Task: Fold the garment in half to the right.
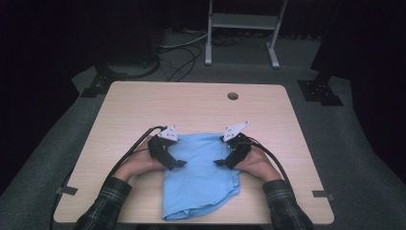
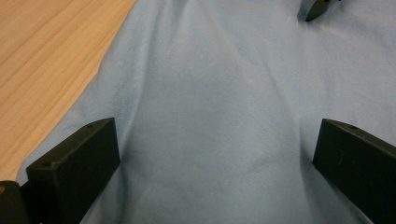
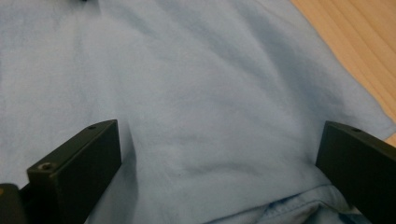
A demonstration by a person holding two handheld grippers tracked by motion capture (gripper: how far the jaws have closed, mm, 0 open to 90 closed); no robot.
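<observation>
Now we see a light blue cloth (image 1: 201, 179) lying folded on the table (image 1: 143, 105), in its near half and about midway between the left and right edges; the cloth's near end reaches the table's near edge. We hold the left gripper (image 1: 176, 164) over the cloth's left side and the right gripper (image 1: 221, 163) over its right side, tips turned toward each other and a little apart above the cloth's middle. Both hands rest on the table at the cloth's sides, with plaid sleeves coming in from the near edge.

Looking along the left gripper (image 2: 215, 163), we find its jaws spread wide with bare cloth (image 2: 224, 93) between them and nothing clamped; wood shows at the upper left, and the tip of the other gripper peeks in at the top right. Along the right gripper (image 3: 219, 163) the jaws stand wide apart too, over cloth (image 3: 187, 84) with soft creases and a folded hem low between the jaws; wood shows at the upper right. We cannot tell whether the jaws touch the fabric or hang just above it
</observation>
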